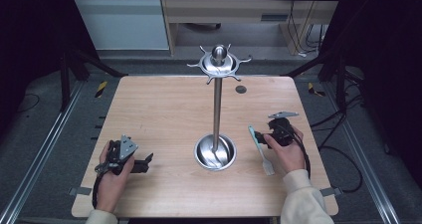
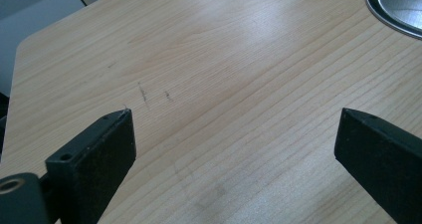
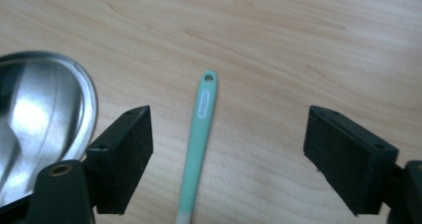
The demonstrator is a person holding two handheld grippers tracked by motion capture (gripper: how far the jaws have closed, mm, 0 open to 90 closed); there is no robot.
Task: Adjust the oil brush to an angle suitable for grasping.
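the left gripper (image 1: 145, 163) lies low on the wooden table (image 1: 159, 114) in the person's left hand (image 1: 113, 171), jaws spread wide with nothing but bare wood between them. it looks parked rather than working, set well off to the side of the stand, which leaves the middle free for the other hand (a waiting pose, as i judge it). ahead and to one side of its jaws, the rim of the stand's base (image 2: 398, 10) just enters the left gripper view.

next comes the metal stand (image 1: 217, 104): one upright pole rising from one round dished base, topped by a ball and a ring of hooks (image 1: 219, 63). i count about six hooks, though the far ones are small and hard to separate. none carries anything, so it seems meant to take a utensil by its hanging hole.

just beyond the base lies the spatula (image 1: 260, 149), flat on the table, mint-green handle pointing away from the person and pale head nearer. in the right gripper view the handle (image 3: 199, 144) runs up between the two jaws, closer to the jaw on the base's side, touching neither; its hanging hole (image 3: 209, 77) sits just past the jaw tips.

the right gripper (image 1: 264, 136), held in the right hand (image 1: 287, 152), is open wide and straddles that handle, lined up to close on it, likely placed here so the holed end stays free for a hook.

counted: two grippers, one stand, one spatula.
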